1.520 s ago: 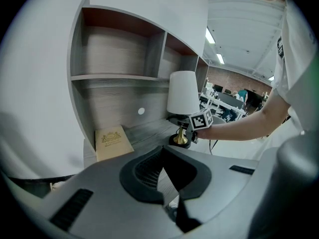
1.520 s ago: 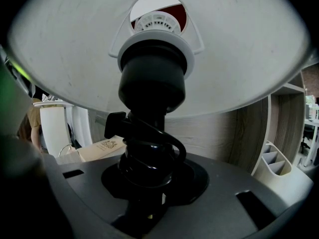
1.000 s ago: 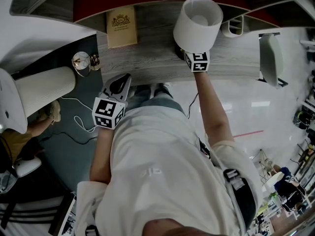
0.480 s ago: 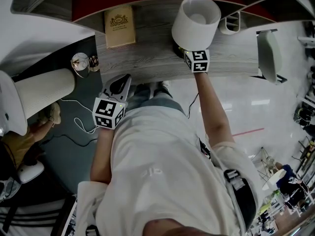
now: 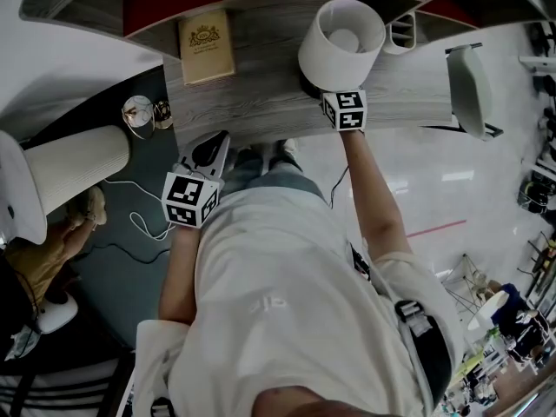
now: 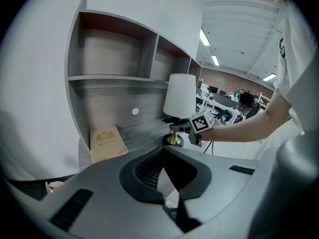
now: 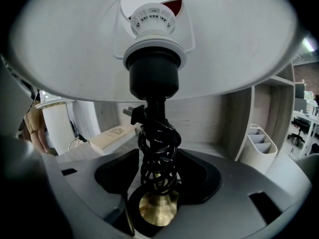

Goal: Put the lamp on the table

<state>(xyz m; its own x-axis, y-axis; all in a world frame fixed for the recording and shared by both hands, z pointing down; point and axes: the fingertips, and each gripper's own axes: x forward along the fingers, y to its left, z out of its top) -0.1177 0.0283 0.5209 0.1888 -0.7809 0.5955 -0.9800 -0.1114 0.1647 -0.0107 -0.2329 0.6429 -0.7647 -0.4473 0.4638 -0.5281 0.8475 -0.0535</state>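
We list one lamp [image 5: 340, 37], upright on the wood-grain counter [image 5: 252, 102], with a white shade, black cord [image 7: 158, 153] wound round the stem, and brass base [image 7: 158, 209]. Right gripper [image 7: 158, 193]: jaws opening on either side of the corded stem, pads off it. Left gripper [image 5: 211, 148]: jaws together, empty, at the counter's near edge. Also on the counter: tan book [image 5: 206, 46] left of the lamp, white organizer [image 5: 401, 35] right of it, both apart from it.
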